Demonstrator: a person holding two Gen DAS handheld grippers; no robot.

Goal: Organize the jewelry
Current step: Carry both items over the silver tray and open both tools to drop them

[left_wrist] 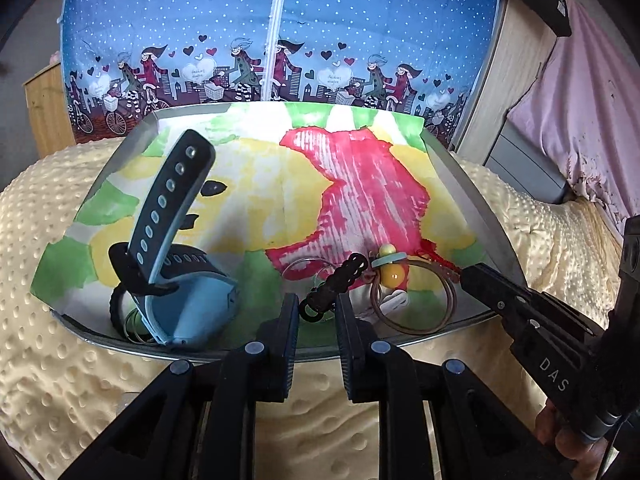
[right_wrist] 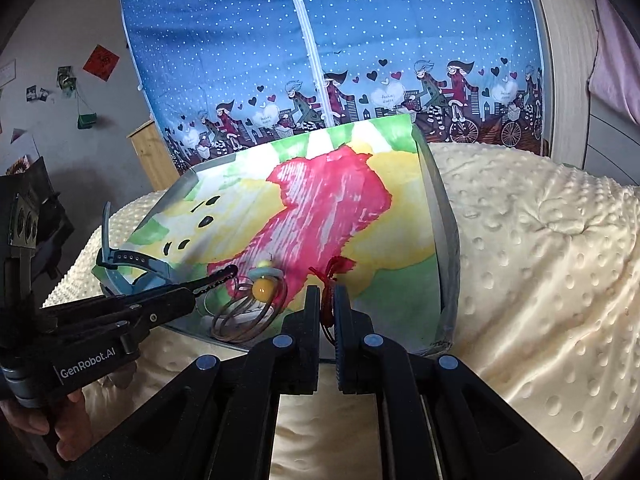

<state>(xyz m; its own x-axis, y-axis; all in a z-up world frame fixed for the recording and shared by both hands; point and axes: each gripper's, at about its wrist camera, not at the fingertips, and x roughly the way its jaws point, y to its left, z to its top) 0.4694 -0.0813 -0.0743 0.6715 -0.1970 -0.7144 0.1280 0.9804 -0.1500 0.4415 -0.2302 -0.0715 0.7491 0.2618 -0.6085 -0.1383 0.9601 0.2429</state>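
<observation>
Tray [left_wrist: 472, 200]: watch band [left_wrist: 168, 208], bangles [left_wrist: 412, 304]. Left tongs [left_wrist: 317, 312] grip black chain [left_wrist: 336, 284]; right tongs [right_wrist: 327, 308] pinch red cord [right_wrist: 330, 276].

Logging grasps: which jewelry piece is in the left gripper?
The black lacy chain piece, pinched at its near end by the left gripper. The brown bangles, the yellow bead piece and the watch strap lie free in the tray.
</observation>
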